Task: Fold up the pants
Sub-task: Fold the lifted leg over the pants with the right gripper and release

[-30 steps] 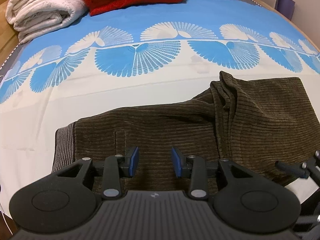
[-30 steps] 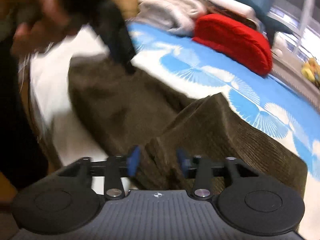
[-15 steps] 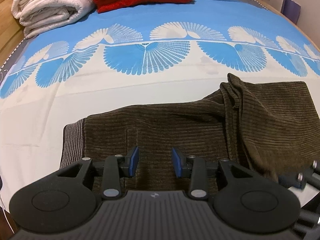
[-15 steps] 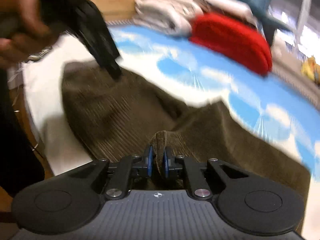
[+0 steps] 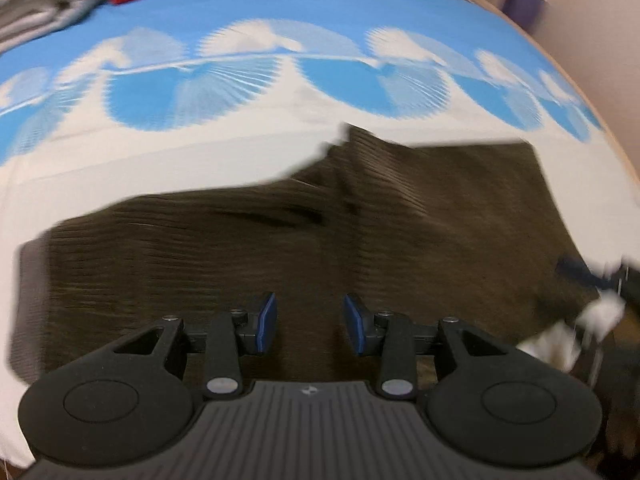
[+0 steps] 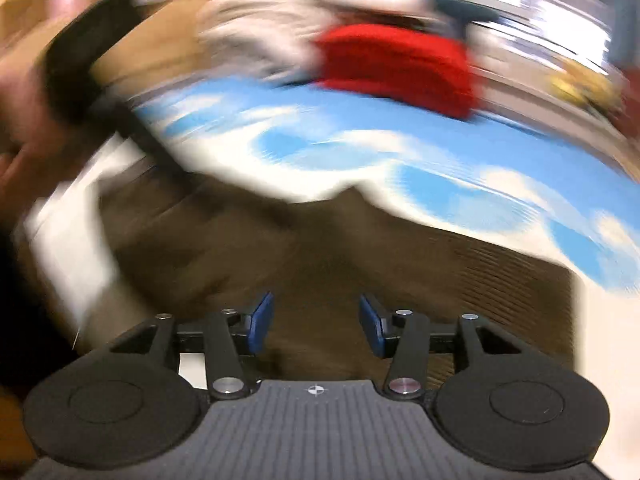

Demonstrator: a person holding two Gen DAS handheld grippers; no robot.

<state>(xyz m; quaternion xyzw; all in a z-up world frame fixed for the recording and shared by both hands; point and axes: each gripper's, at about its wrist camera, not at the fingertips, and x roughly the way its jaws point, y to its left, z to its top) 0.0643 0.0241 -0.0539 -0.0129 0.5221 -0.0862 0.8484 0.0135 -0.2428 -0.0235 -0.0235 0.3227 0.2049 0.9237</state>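
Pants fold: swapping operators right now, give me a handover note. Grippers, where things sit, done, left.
Left gripper: open, nothing between the pads, hovering over the waistband half of the pants.
Right gripper: jaws have just been opening, nothing pinched, above the leg end.
Pants: brown corduroy, lying on the blue and white bedspread; leg end doubled back over the middle, with a ridge at the fold.
Done: one rough fold.
Left: probably flatten the ridge, square the edges, fold again.
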